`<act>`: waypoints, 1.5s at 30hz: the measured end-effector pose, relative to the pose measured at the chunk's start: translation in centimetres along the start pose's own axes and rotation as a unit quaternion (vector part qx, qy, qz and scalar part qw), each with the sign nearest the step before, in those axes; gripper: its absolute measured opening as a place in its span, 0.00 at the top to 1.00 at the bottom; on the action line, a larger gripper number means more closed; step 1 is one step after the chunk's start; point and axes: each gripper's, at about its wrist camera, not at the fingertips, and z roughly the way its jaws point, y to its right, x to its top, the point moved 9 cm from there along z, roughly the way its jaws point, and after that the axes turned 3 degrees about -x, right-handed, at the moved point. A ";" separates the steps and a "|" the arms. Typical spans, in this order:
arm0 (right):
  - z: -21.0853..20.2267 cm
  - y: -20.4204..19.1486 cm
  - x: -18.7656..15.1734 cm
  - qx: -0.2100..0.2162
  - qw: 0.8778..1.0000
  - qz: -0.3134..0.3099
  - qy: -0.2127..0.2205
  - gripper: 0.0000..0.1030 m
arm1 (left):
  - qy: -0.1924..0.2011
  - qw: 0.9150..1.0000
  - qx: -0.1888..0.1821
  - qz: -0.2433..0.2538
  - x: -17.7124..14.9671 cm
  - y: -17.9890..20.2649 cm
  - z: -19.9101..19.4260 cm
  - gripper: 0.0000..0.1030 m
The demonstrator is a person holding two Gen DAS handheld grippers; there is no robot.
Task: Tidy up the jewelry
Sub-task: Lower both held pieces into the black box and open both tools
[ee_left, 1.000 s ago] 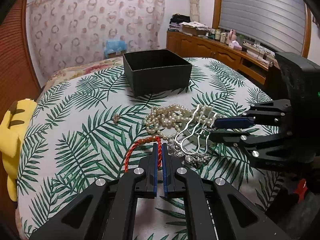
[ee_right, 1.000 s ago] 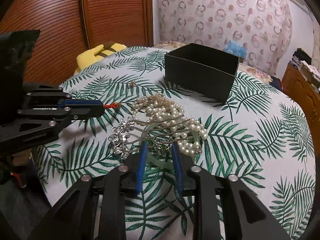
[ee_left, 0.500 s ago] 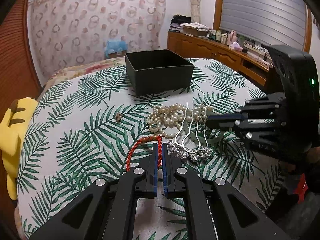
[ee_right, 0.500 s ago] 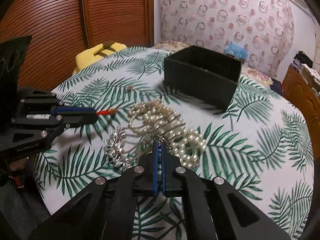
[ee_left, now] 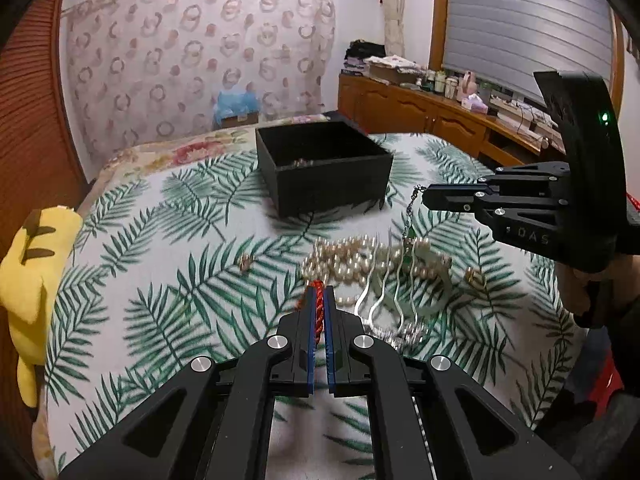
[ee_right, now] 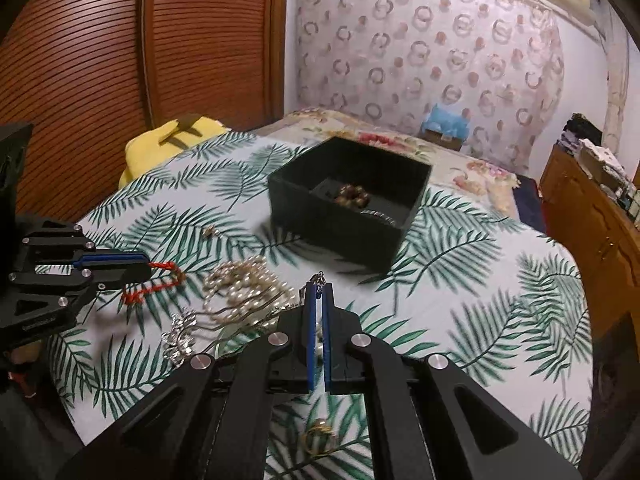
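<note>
My left gripper is shut on a red cord bracelet, which hangs from it above the bedspread. My right gripper is shut on a thin silver chain with a green pendant and lifts it above the pile. The pile holds a pearl necklace, a silver hair comb and a pale bangle. The open black box stands behind it with a brown bead bracelet inside.
A small earring lies left of the pile and a gold ring right of it. Another gold ring lies under my right gripper. A yellow plush sits at the bed's left edge. A wooden cabinet runs along the right wall.
My right gripper closed on the chain and raised it from the pile. My left gripper lifted the red cord bracelet off the bedspread. Both views moved up and nearer the box.
</note>
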 end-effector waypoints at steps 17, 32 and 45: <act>-1.2 4.3 5.5 -0.029 0.998 -0.011 0.053 0.97 | 0.055 0.998 -0.010 0.007 8.3 -0.3 0.5 0.97; 5.4 8.1 10.3 0.013 0.999 -0.003 0.047 0.97 | 0.051 0.999 -0.009 0.011 14.0 -1.9 5.2 0.97; 8.1 9.5 9.6 0.036 0.997 0.040 0.048 0.96 | 0.014 1.000 -0.003 0.022 15.1 -2.4 10.4 0.97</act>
